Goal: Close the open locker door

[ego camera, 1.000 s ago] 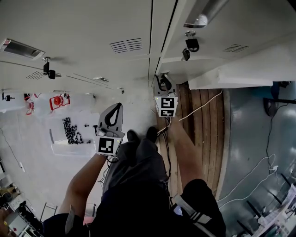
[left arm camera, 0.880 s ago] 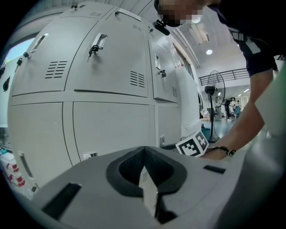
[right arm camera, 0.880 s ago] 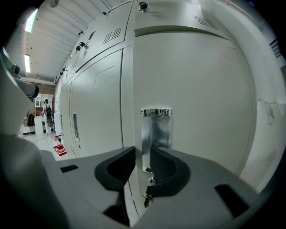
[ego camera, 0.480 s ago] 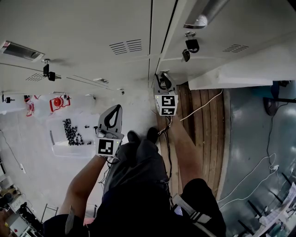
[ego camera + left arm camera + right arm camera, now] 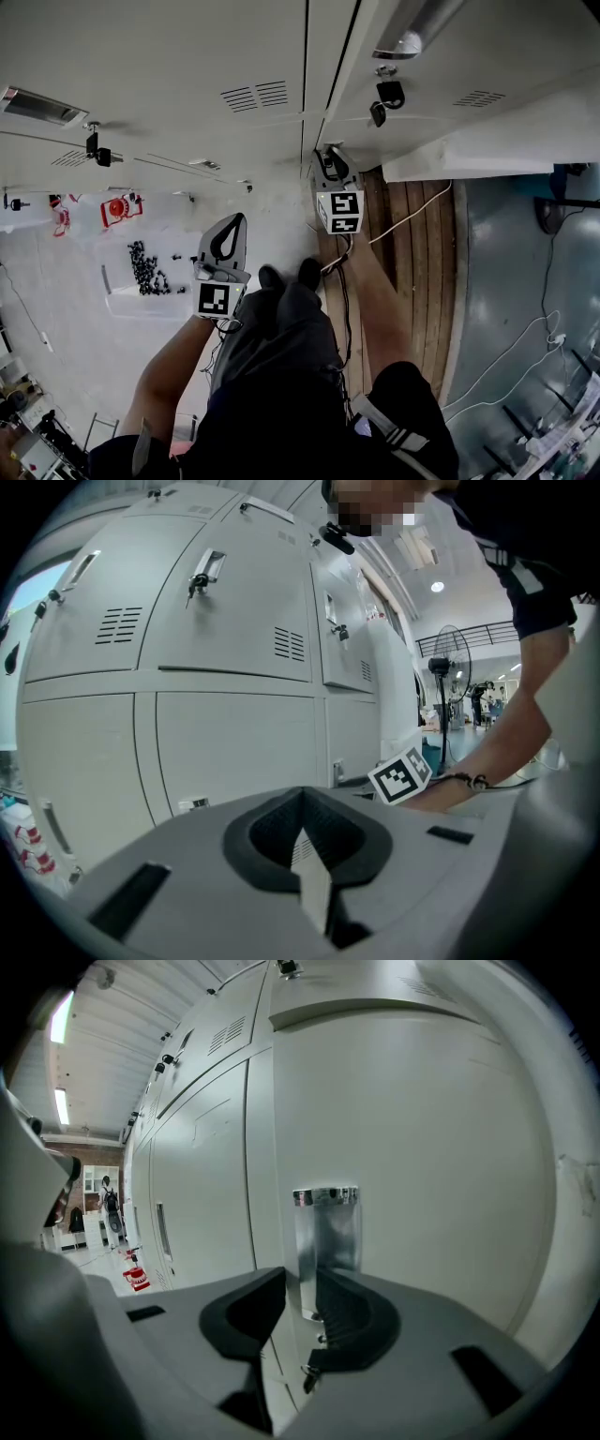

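Grey locker door [image 5: 441, 1166] standing upright, chrome handle [image 5: 326, 1227] long axis vertical, right claw [image 5: 300, 1312] pinched narrowly on that handle, left claw [image 5: 302, 841] closed, empty, facing lockers [image 5: 225, 639]

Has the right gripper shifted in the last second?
No. The right gripper stays put at the chrome handle, judged against the locker seam.

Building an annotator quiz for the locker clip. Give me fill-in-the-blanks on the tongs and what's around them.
1. The right tongs are clamped on the shiny metal ____ of the locker door.
2. The left tongs are ____, with nothing between them.
3. The small black parts on the floor lie on the person's ____ side.
Missing: handle; shut; left.
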Available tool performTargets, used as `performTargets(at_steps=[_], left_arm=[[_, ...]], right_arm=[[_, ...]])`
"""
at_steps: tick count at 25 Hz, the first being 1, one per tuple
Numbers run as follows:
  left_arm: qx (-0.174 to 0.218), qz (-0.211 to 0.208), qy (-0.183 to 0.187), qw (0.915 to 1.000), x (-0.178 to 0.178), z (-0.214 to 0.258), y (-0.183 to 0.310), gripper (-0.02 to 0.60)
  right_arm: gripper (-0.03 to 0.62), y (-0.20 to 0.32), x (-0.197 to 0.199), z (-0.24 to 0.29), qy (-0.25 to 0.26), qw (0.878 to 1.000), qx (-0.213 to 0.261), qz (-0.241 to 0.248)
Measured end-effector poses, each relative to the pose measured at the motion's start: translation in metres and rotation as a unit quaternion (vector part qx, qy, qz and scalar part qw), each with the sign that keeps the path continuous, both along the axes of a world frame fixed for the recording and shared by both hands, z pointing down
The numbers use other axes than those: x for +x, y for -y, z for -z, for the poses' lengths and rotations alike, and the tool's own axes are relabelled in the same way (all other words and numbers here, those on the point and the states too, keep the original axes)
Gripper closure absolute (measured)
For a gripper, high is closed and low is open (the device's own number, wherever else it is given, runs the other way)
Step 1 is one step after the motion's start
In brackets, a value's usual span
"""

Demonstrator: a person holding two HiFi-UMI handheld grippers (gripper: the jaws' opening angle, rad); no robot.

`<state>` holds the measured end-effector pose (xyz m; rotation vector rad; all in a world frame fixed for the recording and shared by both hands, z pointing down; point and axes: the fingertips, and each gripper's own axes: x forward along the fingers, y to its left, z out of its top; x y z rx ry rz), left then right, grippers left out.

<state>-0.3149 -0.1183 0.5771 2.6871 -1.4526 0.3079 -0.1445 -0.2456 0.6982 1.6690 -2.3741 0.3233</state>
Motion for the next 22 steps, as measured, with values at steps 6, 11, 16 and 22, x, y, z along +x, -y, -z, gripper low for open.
performTargets(at_steps=[6, 11, 16, 22], left_arm=[[-0.001, -0.002, 0.001, 1.0, -0.0008, -0.0025, -0.0006, 0.579], [-0.001, -0.003, 0.001, 1.0, -0.0011, -0.003, 0.0001, 0.579], [-0.003, -0.006, 0.002, 1.0, -0.0006, -0.0041, 0.0001, 0.578], [-0.002, -0.008, 0.001, 1.0, 0.0014, -0.0021, -0.0015, 0.578]], right_arm=[[0.499, -0.001, -0.0002, -0.0002, 0.025, 1.0, -0.005, 0.017], [0.497, -0.003, -0.0001, 0.0008, 0.045, 0.998, -0.016, 0.041], [0.5, -0.0069, 0.0, 0.0001, 0.046, 0.998, -0.016, 0.05], [0.497, -0.0087, 0.0007, 0.0013, 0.055, 0.997, -0.014, 0.048]])
